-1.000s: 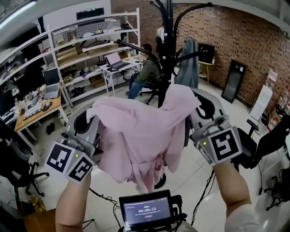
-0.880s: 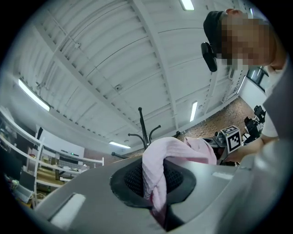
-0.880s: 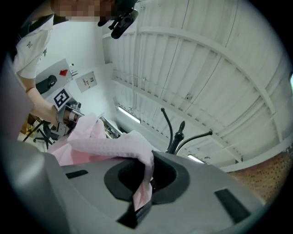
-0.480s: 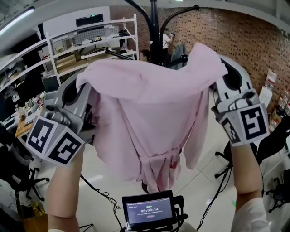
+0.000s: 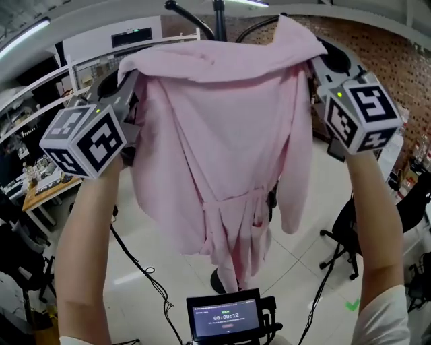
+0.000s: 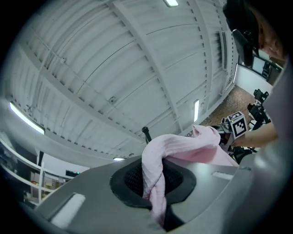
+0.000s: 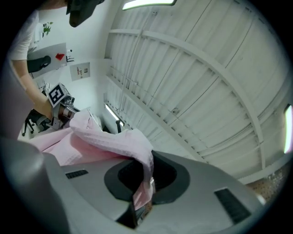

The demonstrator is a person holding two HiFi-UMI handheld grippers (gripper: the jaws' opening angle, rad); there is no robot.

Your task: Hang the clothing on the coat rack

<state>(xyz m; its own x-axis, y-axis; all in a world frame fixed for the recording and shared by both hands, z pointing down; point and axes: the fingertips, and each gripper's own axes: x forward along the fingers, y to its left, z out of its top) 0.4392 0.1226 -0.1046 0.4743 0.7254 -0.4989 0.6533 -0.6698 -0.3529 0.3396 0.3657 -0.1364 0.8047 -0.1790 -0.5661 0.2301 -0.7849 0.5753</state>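
The pink robe (image 5: 222,135) hangs spread in the air between both grippers, hem dangling. The left gripper (image 6: 155,201) has its jaws pinching one shoulder's fabric, and the right gripper (image 7: 142,196) pinches the other. The coat rack (image 5: 217,10) shows just behind the collar, seemingly not touching.
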